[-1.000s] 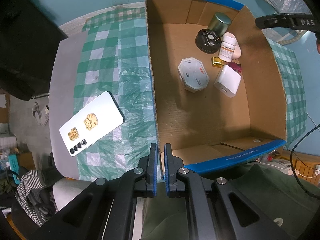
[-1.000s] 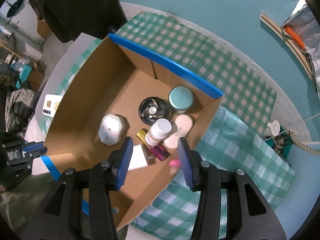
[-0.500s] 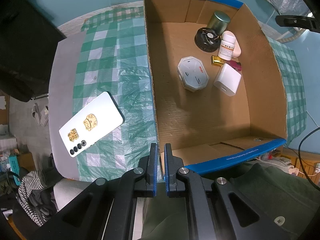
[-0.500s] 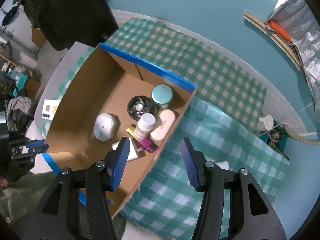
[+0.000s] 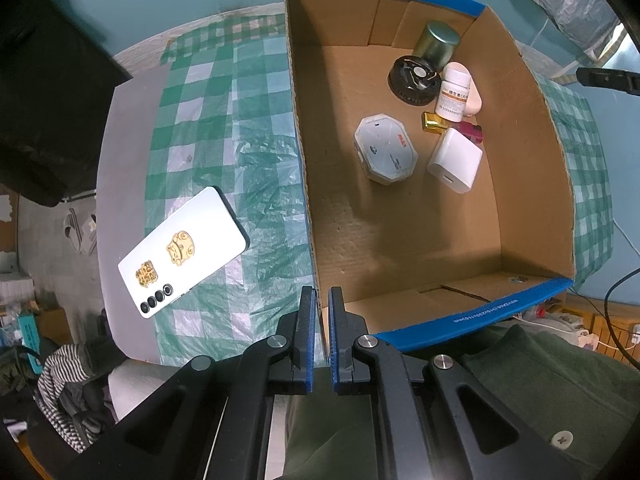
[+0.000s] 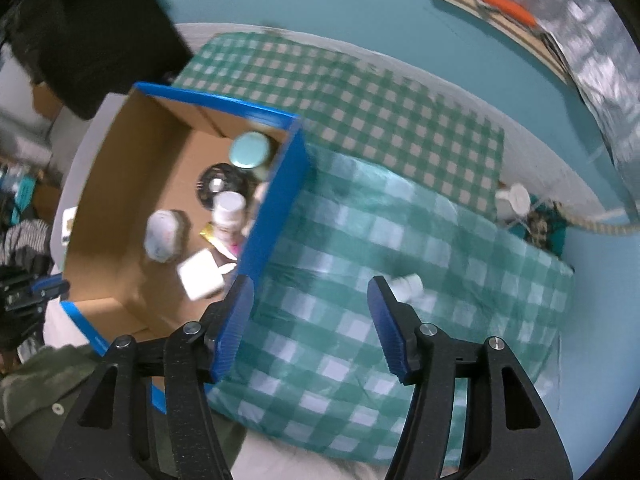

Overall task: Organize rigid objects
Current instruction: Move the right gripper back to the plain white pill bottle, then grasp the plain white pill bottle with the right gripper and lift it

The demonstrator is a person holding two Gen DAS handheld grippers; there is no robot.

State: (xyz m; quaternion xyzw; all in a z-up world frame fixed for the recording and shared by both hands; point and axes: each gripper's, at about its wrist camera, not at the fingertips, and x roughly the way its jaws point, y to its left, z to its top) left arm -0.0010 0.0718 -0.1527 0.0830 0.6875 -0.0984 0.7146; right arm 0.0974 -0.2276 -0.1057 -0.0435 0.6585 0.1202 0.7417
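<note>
A cardboard box (image 5: 532, 184) with blue-taped rims sits on a green checked cloth. Inside lie a white octagonal case (image 5: 385, 149), a white charger block (image 5: 455, 159), a white pill bottle (image 5: 453, 92), a black round disc (image 5: 414, 79), a green-lidded tin (image 5: 436, 44) and small gold and magenta items. A white phone (image 5: 182, 246) lies on the cloth left of the box. My left gripper (image 5: 321, 300) is shut and empty at the box's near left corner. My right gripper (image 6: 310, 294) is open and empty, over the cloth right of the box (image 6: 276, 208). A small white bottle (image 6: 408, 286) lies on the cloth by its right finger.
A dark object (image 5: 44, 100) stands at the table's back left. A white cup-like thing (image 6: 514, 200) and a rope sit past the cloth's far right edge. Clothes and clutter lie below the table on the left.
My right gripper has swung right, from above the box contents to over the cloth beside the box, and the small white bottle has come into view. The left gripper has stayed in place.
</note>
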